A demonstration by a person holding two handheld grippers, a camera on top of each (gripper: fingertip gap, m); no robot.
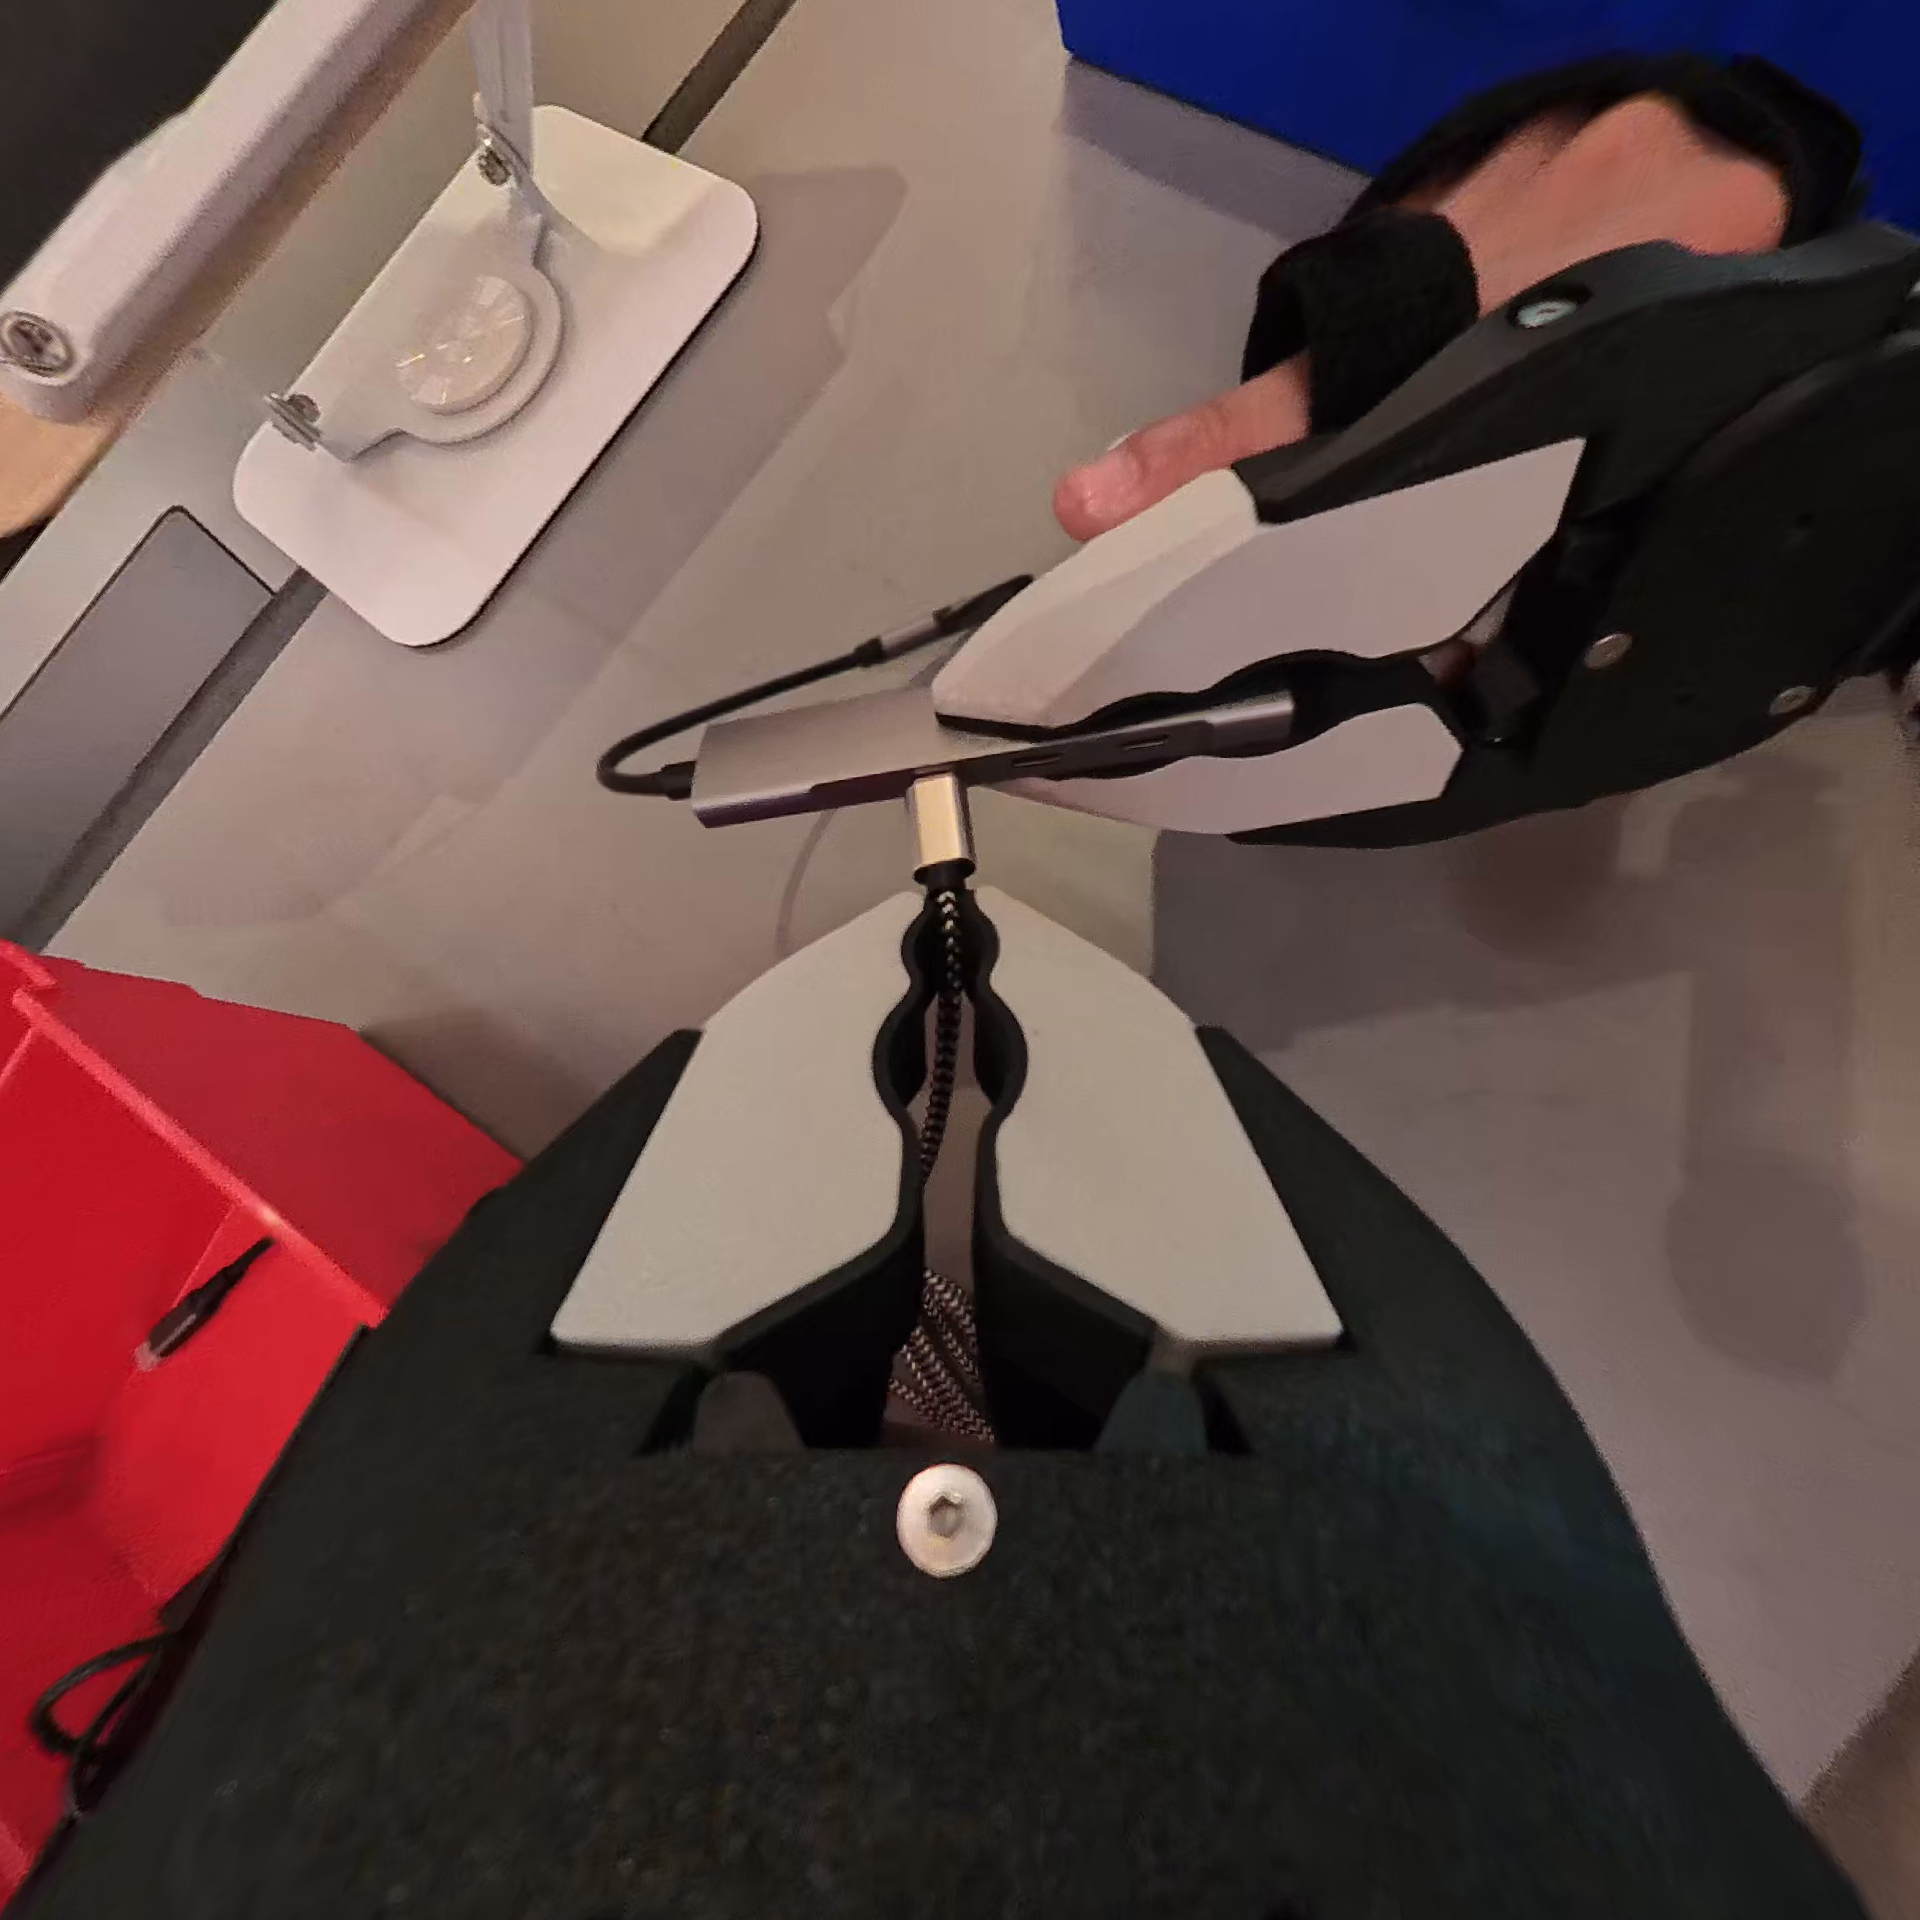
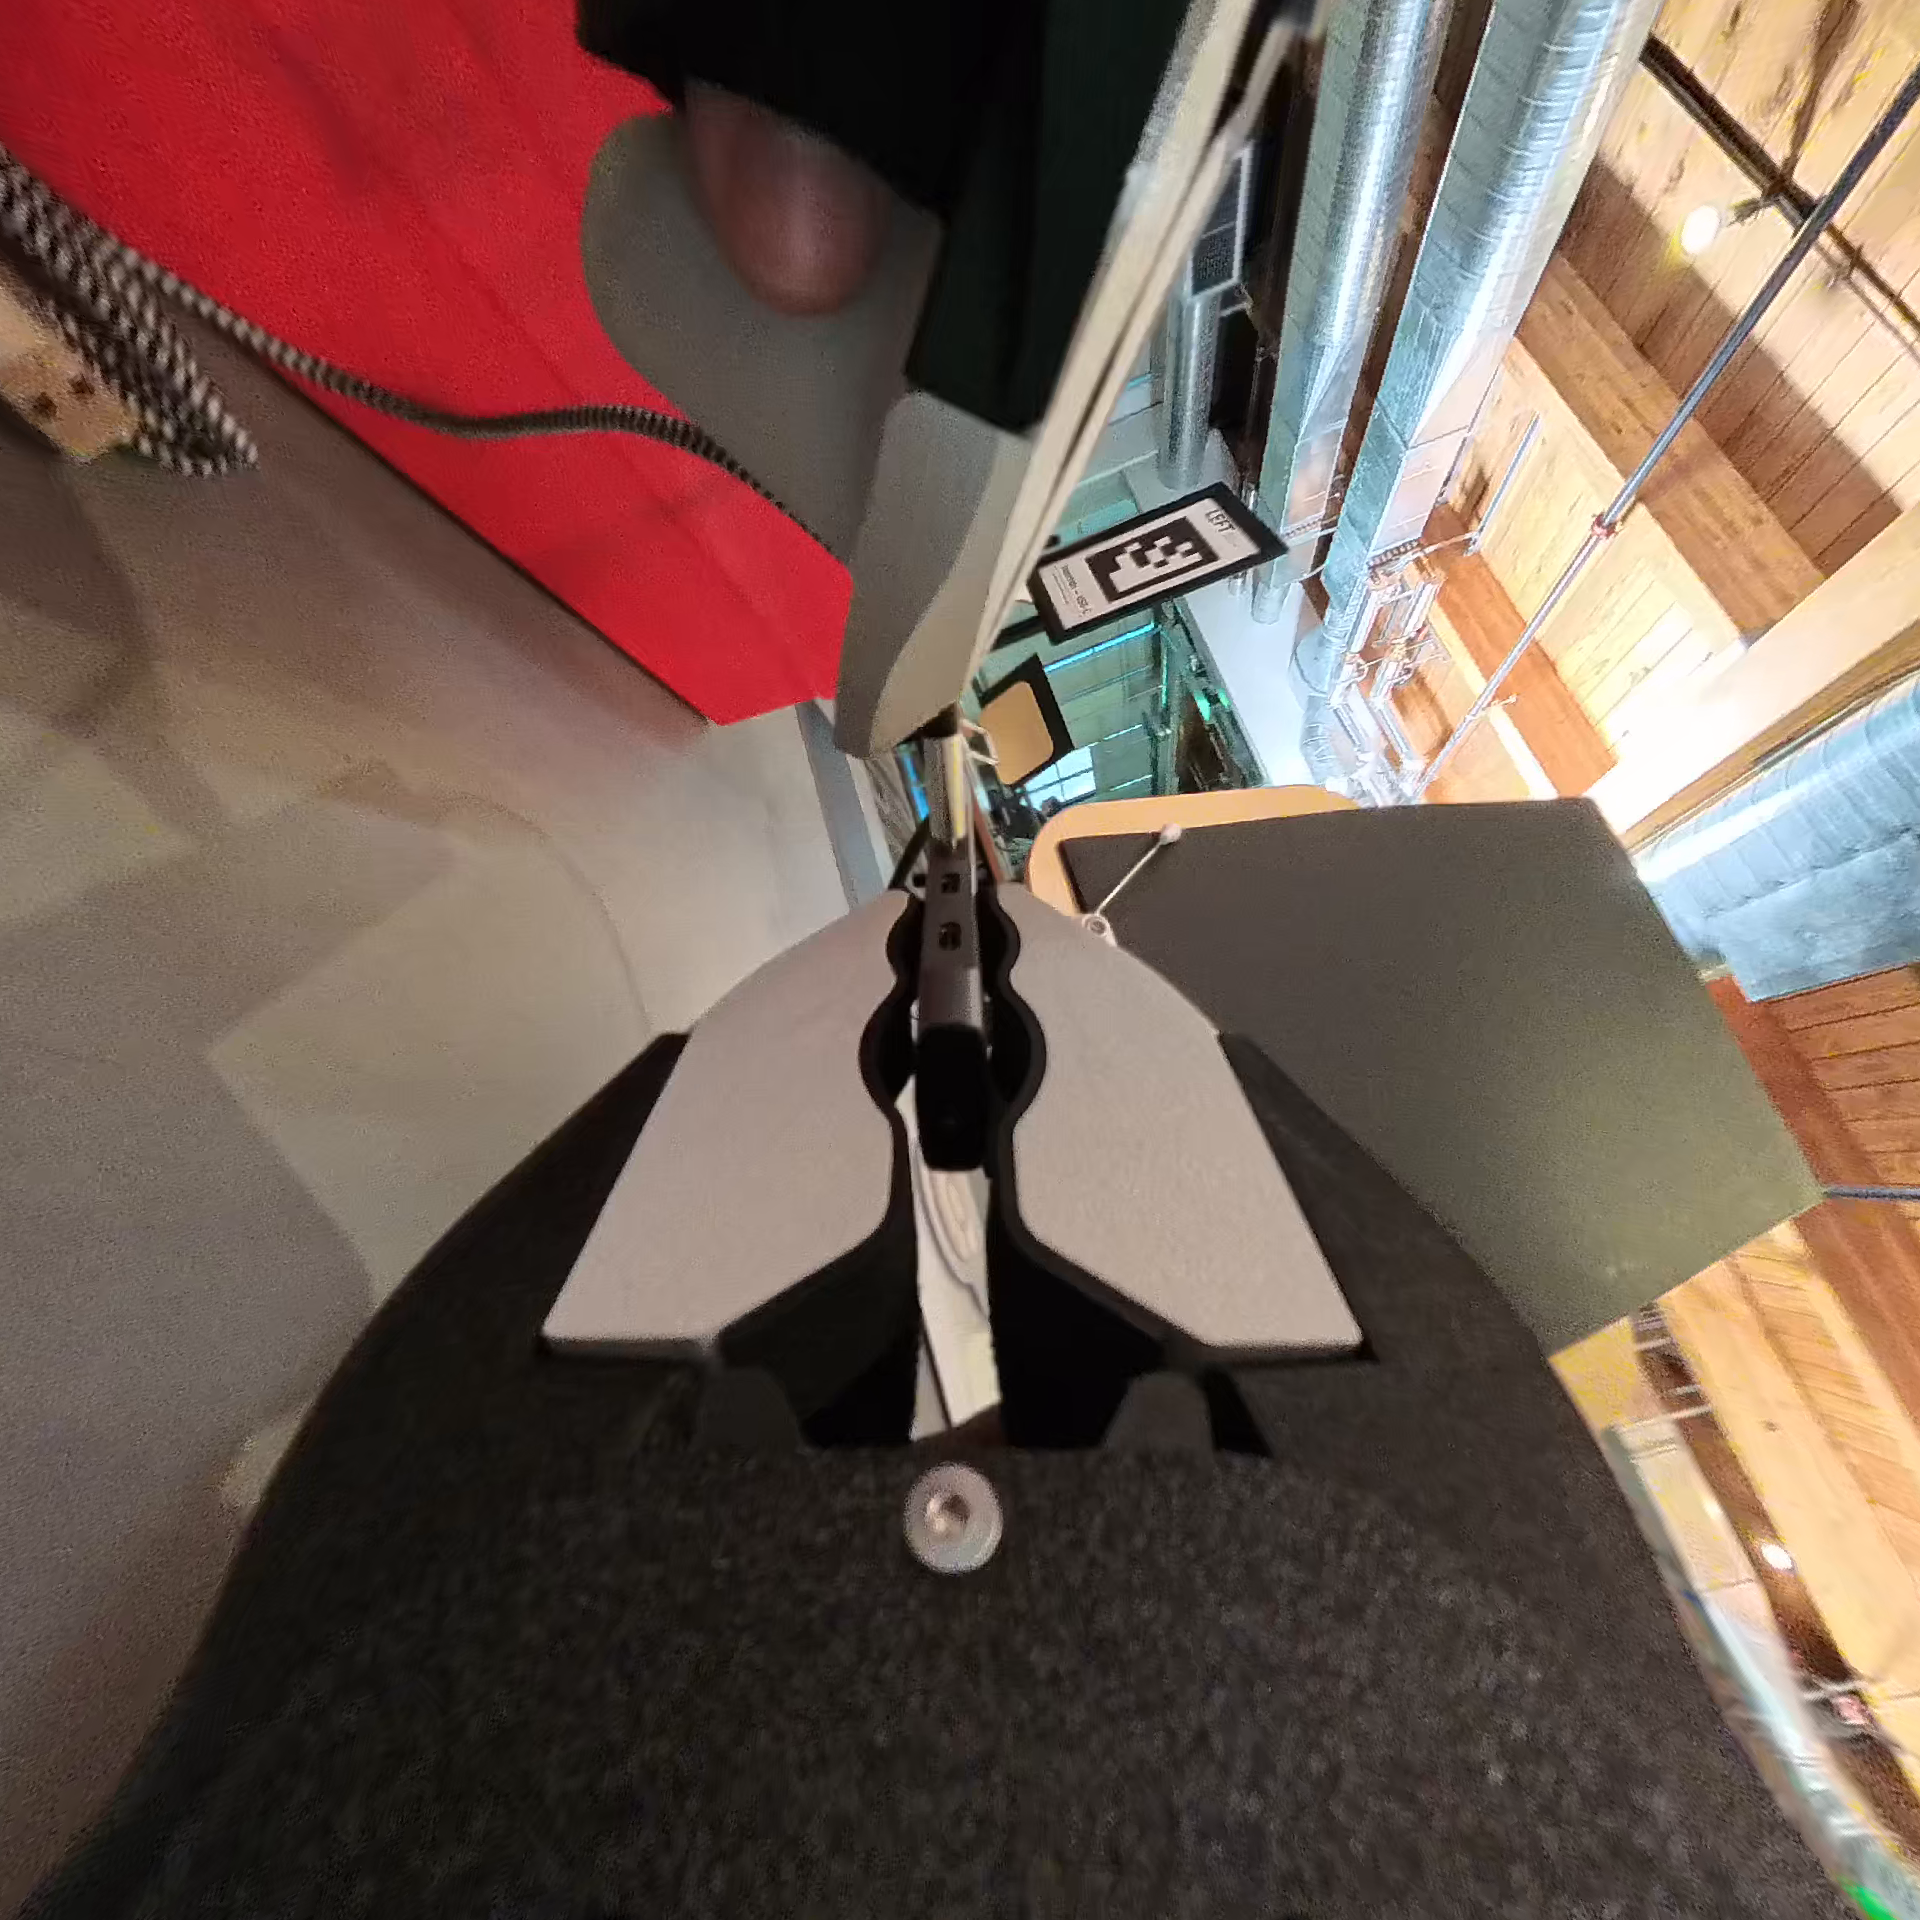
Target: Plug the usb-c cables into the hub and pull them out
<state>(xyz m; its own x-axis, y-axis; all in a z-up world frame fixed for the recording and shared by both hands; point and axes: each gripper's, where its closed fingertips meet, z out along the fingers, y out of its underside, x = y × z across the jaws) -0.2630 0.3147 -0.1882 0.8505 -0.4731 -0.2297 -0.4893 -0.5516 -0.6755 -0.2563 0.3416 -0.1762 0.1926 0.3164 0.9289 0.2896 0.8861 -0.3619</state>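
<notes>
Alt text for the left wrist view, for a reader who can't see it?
The left gripper pinches a braided USB-C cable whose silver plug sits in a grey hub, held above a grey table by the right gripper. A red bin stands at left.

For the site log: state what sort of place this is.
Probably a workshop or converted industrial loft used as a lab: silver insulated ducts and metal pipes run under a wooden plank ceiling, while a white desk-lamp base sits on the grey worktable.

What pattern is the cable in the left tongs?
Black-and-white braided cable; clearest in the left wrist view.
</notes>
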